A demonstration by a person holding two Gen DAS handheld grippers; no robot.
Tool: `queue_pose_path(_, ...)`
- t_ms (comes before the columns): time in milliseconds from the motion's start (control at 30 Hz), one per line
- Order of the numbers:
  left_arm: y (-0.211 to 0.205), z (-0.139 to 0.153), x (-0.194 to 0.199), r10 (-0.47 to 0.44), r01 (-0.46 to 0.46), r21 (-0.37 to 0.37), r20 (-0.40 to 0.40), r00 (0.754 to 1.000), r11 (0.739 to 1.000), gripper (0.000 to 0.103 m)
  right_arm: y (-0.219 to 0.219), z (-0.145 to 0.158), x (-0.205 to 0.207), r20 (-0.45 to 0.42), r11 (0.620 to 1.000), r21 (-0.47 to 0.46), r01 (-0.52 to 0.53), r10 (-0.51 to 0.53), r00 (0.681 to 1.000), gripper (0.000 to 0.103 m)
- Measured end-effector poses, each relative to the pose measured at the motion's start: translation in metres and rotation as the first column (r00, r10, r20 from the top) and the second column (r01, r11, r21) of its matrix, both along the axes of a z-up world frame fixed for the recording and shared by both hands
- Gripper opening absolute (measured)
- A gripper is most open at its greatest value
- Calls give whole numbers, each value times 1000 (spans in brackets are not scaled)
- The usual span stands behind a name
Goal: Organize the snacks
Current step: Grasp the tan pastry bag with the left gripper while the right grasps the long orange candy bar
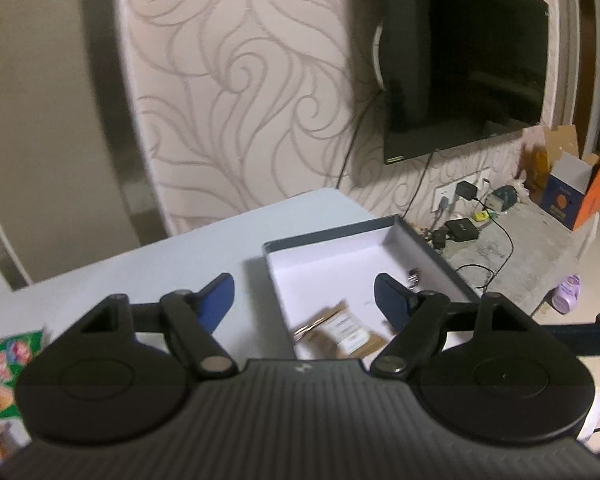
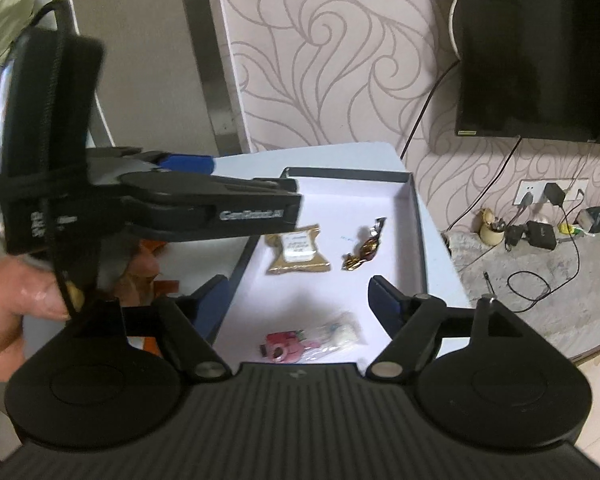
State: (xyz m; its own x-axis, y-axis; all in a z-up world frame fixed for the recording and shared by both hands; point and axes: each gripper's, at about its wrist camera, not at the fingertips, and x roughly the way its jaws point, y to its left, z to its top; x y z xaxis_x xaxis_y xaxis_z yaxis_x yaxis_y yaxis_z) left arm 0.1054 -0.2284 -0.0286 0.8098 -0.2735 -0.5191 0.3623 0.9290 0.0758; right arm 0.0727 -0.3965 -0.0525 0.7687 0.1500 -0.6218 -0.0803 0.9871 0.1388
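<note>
The left hand-held gripper (image 1: 304,300) hovers over the near left corner of a shallow dark-rimmed box with a white inside (image 1: 432,252), which sits on a pale blue bench (image 1: 179,260). Its 2 blue-padded fingers (image 1: 388,300) are spread wide and released, with nothing pressed between them; below the gap, a gold-brown snack packet with a white label (image 1: 344,332) lies blurred on the box floor. On the bench at the far left lies a green and red printed snack bag (image 1: 7,360).

The right hand-held gripper (image 2: 295,304) is likewise released, its fingers apart above the near end of the same box (image 2: 416,220). Just beyond its open fingers a clear wrapper with a pink and red sweet inside (image 2: 312,340) lies on the white floor, touching neither pad. Farther in, the gold-brown packet (image 2: 297,252) lies flat, and beside it to the right a small crinkled gold-foil sweet (image 2: 364,250), apart from it. The left gripper's black body reaches across from the left over the box's left wall, held by a person's hand (image 2: 15,304).

A black wall-mounted television (image 2: 540,52) hangs on swirl-patterned wallpaper behind the bench.
</note>
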Motion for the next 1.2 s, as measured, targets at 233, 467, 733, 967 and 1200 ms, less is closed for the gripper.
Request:
queue_pose_path(233, 64, -18, -27, 65, -64, 23, -12, 998, 998, 78, 21, 0, -2, -3, 1000, -1, -20, 20, 1000, 80)
queue_pose_path(467, 105, -58, -36, 118, -113, 50, -111, 987, 992, 77, 34, 0, -13, -12, 999, 15, -50, 50, 999, 74)
queue_pose_path(733, 124, -65, -29, 139, -138, 14, -148, 979, 990, 71, 59, 4, -17, -23, 993, -6, -119, 119, 993, 68)
queue_pose_path(967, 134, -75, -9, 150, -164, -46, -215, 965, 985, 41, 78, 2, -18, -47, 987, -19, -158, 157, 987, 62)
queue_pose_path(1200, 163, -70, -37, 178, -187, -20, -227, 958, 982, 37, 114, -8, -1, -81, 967, -31, -254, 250, 965, 49)
